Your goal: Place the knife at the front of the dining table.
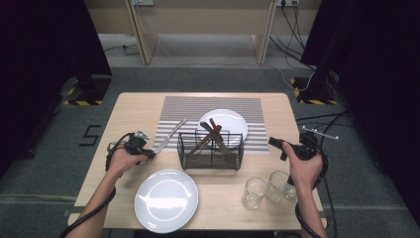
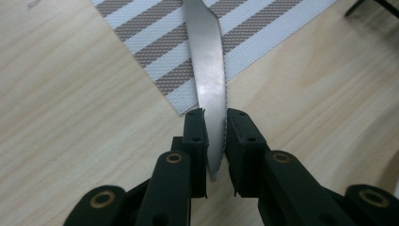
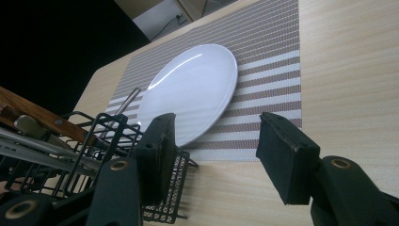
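Observation:
My left gripper (image 1: 152,151) is shut on a table knife (image 1: 171,134) at the table's left, and the blade points up and right toward the striped placemat (image 1: 213,106). In the left gripper view the serrated blade (image 2: 207,70) runs between the two jaws of that gripper (image 2: 215,123) and out over the placemat's corner (image 2: 150,28). My right gripper (image 1: 275,144) stands open just right of the black wire basket (image 1: 184,148). In the right gripper view its jaws (image 3: 214,141) are wide apart with nothing between them, the basket (image 3: 94,136) at the left.
Several wooden-handled utensils (image 1: 218,136) stand in the basket. A white plate (image 1: 232,120) (image 3: 193,89) lies on the placemat behind it. A second plate (image 1: 166,201) sits at the table's front edge, with two glasses (image 1: 255,193) (image 1: 278,186) at the front right.

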Demonstrator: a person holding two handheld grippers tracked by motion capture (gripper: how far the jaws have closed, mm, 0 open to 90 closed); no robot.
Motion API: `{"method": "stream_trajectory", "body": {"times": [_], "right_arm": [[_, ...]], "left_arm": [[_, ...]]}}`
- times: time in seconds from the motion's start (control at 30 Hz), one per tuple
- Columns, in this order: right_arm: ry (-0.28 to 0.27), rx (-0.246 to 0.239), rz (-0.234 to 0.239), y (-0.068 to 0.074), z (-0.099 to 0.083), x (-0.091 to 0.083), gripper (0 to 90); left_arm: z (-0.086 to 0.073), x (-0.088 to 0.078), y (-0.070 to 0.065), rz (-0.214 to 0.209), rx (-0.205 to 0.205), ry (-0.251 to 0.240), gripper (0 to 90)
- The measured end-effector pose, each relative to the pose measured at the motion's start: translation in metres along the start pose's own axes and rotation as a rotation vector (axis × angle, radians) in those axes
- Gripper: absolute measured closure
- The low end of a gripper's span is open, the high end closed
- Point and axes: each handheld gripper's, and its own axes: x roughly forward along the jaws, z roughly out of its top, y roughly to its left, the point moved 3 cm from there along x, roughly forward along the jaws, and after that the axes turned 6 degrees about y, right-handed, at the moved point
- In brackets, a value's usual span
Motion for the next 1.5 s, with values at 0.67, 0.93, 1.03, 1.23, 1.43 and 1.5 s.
{"method": "stream_trajectory", "body": {"times": [0.67,0.93,1.03,1.23,1.43,1.5], "right_arm": [[0.004,0.006,0.003,-0.001,0.000,0.002,46.7],[0.005,0.004,0.004,-0.001,0.000,0.002,46.7],[0.005,0.004,0.006,-0.001,0.000,0.002,46.7],[0.001,0.000,0.006,-0.001,0.001,0.001,46.6],[0.001,0.001,0.007,-0.002,0.001,0.001,46.6],[-0.001,0.002,0.007,-0.002,0.001,0.000,46.6]], "left_arm": [[0.011,0.006,-0.020,-0.023,-0.037,-0.012,78.2],[0.019,0.009,-0.024,-0.040,-0.030,-0.019,80.1],[0.022,0.012,-0.027,-0.049,-0.026,-0.011,80.2],[0.028,0.015,-0.029,-0.043,-0.027,-0.008,79.8],[0.033,0.017,-0.029,-0.032,-0.020,-0.003,79.4],[0.034,0.017,-0.028,-0.028,-0.020,-0.002,79.2]]}}
